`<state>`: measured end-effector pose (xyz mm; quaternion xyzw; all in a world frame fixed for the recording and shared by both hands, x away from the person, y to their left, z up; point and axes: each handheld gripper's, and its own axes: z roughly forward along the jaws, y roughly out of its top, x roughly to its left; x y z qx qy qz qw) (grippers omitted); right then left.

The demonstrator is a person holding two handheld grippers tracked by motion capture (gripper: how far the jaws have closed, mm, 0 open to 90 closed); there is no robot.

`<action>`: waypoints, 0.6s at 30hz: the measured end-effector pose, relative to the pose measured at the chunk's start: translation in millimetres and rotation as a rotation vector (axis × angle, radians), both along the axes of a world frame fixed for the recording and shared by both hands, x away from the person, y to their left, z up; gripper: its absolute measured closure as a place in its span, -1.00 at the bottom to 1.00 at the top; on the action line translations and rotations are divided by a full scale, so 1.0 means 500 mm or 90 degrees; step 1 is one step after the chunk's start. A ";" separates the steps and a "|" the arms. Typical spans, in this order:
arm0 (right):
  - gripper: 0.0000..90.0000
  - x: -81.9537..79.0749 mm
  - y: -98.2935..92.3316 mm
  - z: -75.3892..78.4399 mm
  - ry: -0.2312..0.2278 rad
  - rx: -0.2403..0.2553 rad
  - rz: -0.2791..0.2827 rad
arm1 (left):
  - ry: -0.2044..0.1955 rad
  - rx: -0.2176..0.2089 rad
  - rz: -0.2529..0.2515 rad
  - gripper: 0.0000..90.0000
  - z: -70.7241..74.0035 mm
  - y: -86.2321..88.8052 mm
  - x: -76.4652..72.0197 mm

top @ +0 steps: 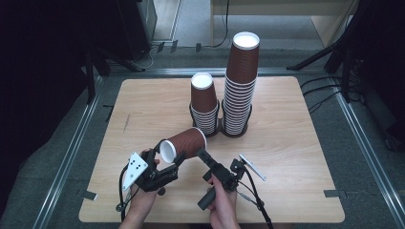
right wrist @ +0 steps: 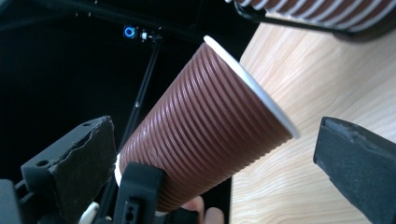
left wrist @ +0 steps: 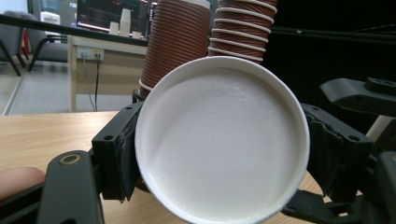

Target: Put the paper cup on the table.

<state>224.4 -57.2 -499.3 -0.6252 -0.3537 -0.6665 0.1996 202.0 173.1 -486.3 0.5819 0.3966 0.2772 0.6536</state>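
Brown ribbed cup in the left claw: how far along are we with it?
Done: the cup is off the table, lying sideways, with the left claw shut on its base end. In hand: the right claw sits open beside the cup wall, not pressing it. Left: it is in neither the short stack nor the tall stack, both upside down in the black holder.

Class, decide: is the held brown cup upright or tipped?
Tipped: the brown cup lies sideways in the left gripper, bottom facing its camera.
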 end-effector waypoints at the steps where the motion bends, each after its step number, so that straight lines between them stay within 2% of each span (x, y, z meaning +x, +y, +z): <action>1: -1.00 0.000 0.000 0.000 0.000 0.000 0.000 | 0.000 0.000 0.000 -0.50 0.000 0.000 0.000; 2: -1.00 0.001 0.004 -0.001 0.020 0.019 0.000 | -0.002 0.002 0.000 -0.50 -0.001 -0.002 0.000; 7: -1.00 0.008 0.014 -0.007 0.069 0.067 0.006 | -0.006 0.005 -0.002 -0.50 -0.002 -0.005 -0.002; 11: -1.00 0.015 0.019 -0.013 0.100 0.087 0.004 | -0.009 0.005 -0.005 -0.50 -0.003 -0.008 -0.002; 16: -1.00 0.022 0.023 -0.016 0.112 0.099 -0.017 | -0.010 0.007 -0.009 -0.50 -0.003 -0.008 -0.003; 18: -1.00 0.028 0.025 -0.021 0.130 0.107 -0.016 | -0.013 0.007 -0.010 -0.50 -0.004 -0.009 -0.003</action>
